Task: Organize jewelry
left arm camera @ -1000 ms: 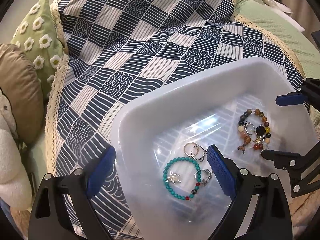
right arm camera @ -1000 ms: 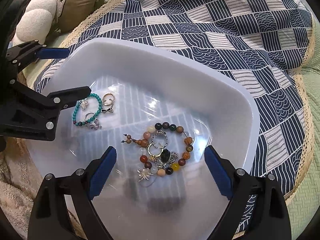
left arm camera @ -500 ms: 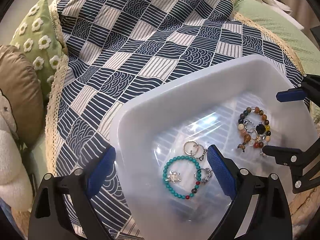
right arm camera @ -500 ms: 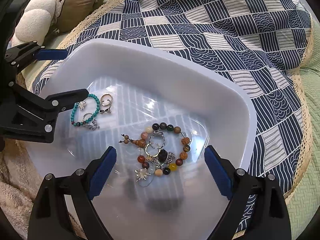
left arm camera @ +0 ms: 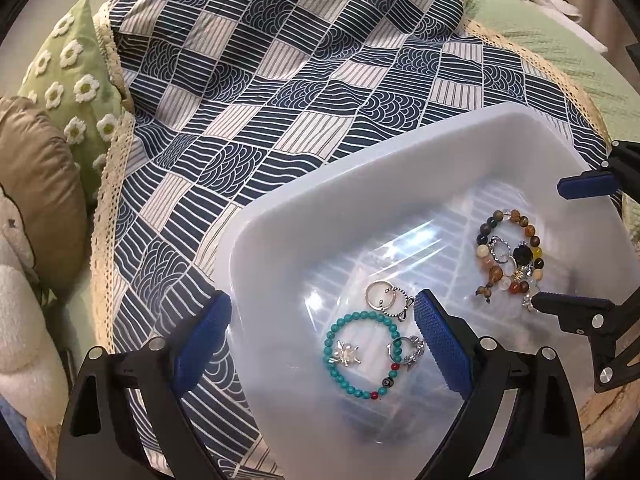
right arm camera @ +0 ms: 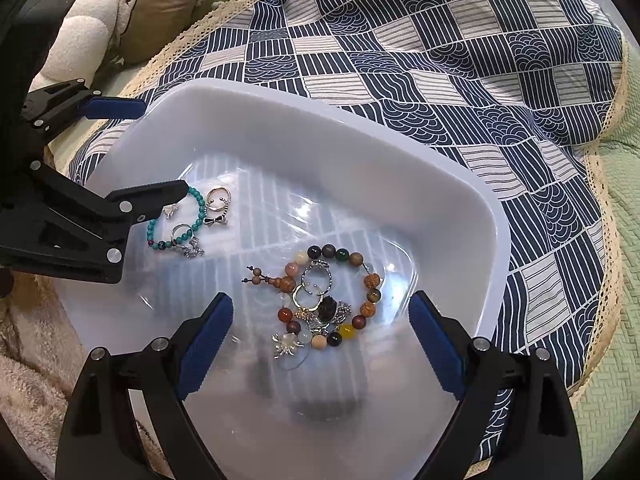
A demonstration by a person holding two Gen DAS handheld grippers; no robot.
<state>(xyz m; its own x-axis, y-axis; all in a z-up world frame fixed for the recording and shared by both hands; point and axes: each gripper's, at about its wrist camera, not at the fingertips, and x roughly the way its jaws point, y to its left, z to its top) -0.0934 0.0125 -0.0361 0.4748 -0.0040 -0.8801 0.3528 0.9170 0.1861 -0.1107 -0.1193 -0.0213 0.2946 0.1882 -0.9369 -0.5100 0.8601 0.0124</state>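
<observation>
1. Hardly anything has shifted since a second ago: in the left wrist view the white tub sits a touch lower and further right in the frame, and the jewelry inside lies as it did.
2. One tub rests on one navy-and-white patterned cloth with a lace edge, filling the lower right of the left wrist view.
3. Two bracelets lie on the tub floor, well apart: one turquoise bracelet at lower centre and one mixed-bead bracelet of brown, amber and dark beads.
4. Beside the turquoise one I count two rings touching each other just above it, one with a little bow, plus one ring crossing its right side and one silver charm inside its loop.
5. Inside the mixed-bead loop sits a tangle of rings and silver charms; I cannot count them surely.
6. One left gripper hangs over the near rim, fingers spread wide, empty.
7. One right gripper hovers above the mixed-bead bracelet, fingers wide apart, gripping nothing.
8. Three cushions crowd the upper left: one green with daisies, one tan, one fluffy white.
</observation>
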